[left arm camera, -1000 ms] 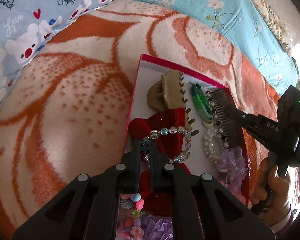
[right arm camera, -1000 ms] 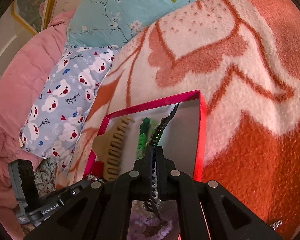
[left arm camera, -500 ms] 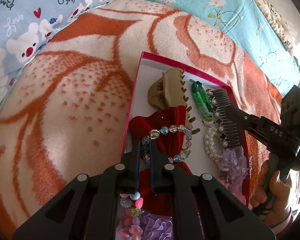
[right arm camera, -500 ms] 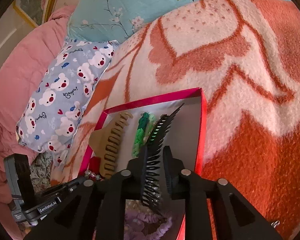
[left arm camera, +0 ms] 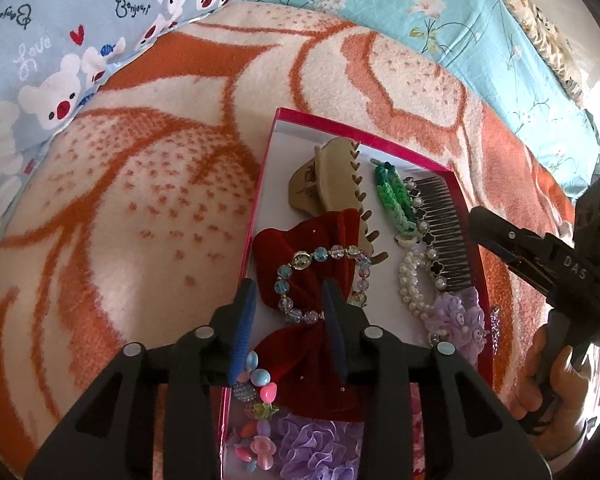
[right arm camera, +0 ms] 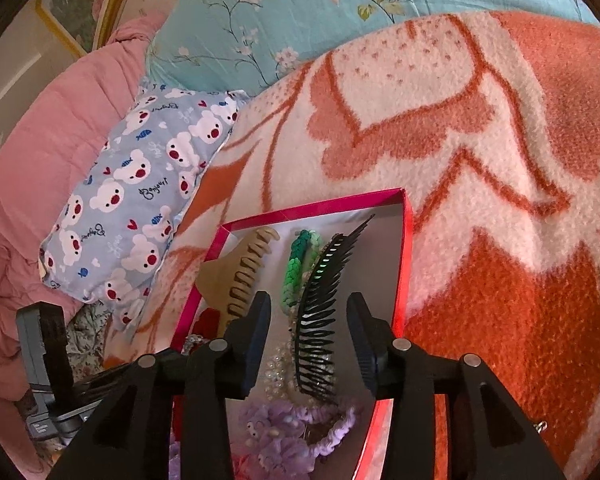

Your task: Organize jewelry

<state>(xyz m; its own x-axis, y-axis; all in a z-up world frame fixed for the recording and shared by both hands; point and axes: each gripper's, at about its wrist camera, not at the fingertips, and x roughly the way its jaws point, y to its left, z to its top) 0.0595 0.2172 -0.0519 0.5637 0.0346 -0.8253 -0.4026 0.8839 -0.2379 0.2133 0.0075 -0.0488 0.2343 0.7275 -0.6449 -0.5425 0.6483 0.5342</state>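
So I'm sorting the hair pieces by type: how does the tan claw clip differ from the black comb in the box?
The tan claw clip is bulky and hinged, with thick curved teeth; the black comb is flat, with many thin, close-set teeth. The claw clip is plain, while the comb's spine carries pearls and black clover shapes. The claw clip lies partly under the red bow; the comb lies by the box's right wall. Both rest inside the box, gripped by neither tongs.

- Pink-walled box [left arm camera: 262,184] on the blanket, white floor, holding everything.
- Tan claw clip [left arm camera: 332,178] at the far end.
- Green braided band [left arm camera: 394,198] beside it.
- Black comb [right arm camera: 320,300], teeth toward the right wall.
- Glass-bead bracelet [left arm camera: 320,254] draped on the red velvet bow [left arm camera: 300,276].
- Pearl bracelet [left arm camera: 410,280] and purple scrunchie [left arm camera: 458,322] nearer.
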